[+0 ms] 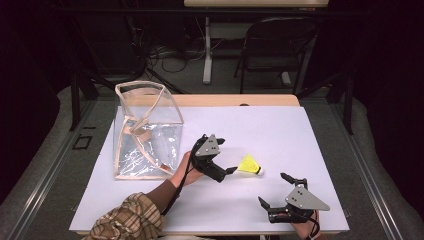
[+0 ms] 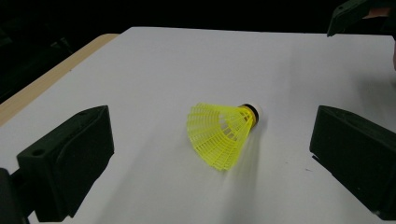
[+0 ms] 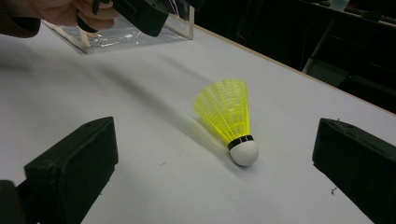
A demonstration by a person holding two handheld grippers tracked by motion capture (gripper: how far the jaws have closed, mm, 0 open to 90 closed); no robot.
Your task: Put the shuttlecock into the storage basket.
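A yellow shuttlecock (image 1: 250,165) is lying on its side on the white counter (image 1: 280,130), between the two hand-held grippers. In the left gripper view its open skirt is facing the camera and the white cork tip is pointing away; in the right gripper view the cork is pointing toward the camera, with a black band just behind it.

The left hand-held gripper (image 1: 231,170) is hanging just beside the shuttlecock with its jaws spread wide, touching nothing. The right hand-held gripper (image 1: 274,190) is sitting near the counter's near edge, its jaws likewise spread and gripping nothing.

The high view is showing a clear plastic bag (image 1: 145,131) with tan trim standing open at the counter's left; whether anything is lying inside cannot be told. A plaid sleeve (image 1: 127,217) is entering at the bottom.
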